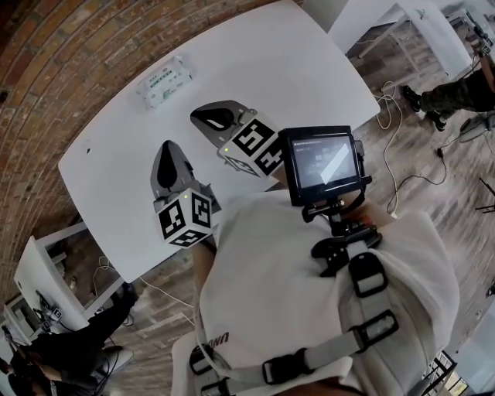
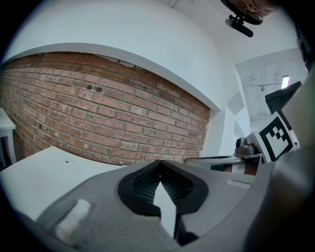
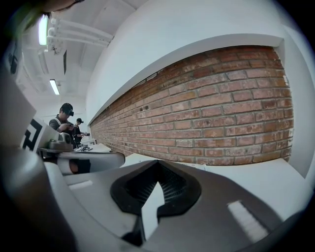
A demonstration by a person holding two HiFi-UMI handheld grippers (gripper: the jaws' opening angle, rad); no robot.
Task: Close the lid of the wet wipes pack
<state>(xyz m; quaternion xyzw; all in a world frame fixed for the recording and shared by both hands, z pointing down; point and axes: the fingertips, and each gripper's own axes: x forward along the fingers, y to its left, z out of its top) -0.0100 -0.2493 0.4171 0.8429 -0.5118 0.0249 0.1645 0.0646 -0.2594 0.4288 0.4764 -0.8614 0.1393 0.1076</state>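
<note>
The wet wipes pack (image 1: 165,81), white with green print, lies flat on the white table (image 1: 271,69) near its far left edge. It is too small in the head view to tell how its lid stands. My left gripper (image 1: 166,147) hovers over the table's near left part, well short of the pack, jaws shut on nothing. My right gripper (image 1: 204,117) is beside it and closer to the pack, also shut and empty. Neither gripper view shows the pack: the left gripper (image 2: 158,166) and the right gripper (image 3: 157,166) both face the brick wall, tips touching.
A brick wall (image 1: 69,69) runs behind the table. More white tables (image 1: 402,19) stand at the right, with cables (image 1: 394,155) on the wooden floor. One person (image 1: 456,89) is at the far right, another (image 1: 69,340) at the lower left. A small monitor (image 1: 323,164) is mounted on my chest.
</note>
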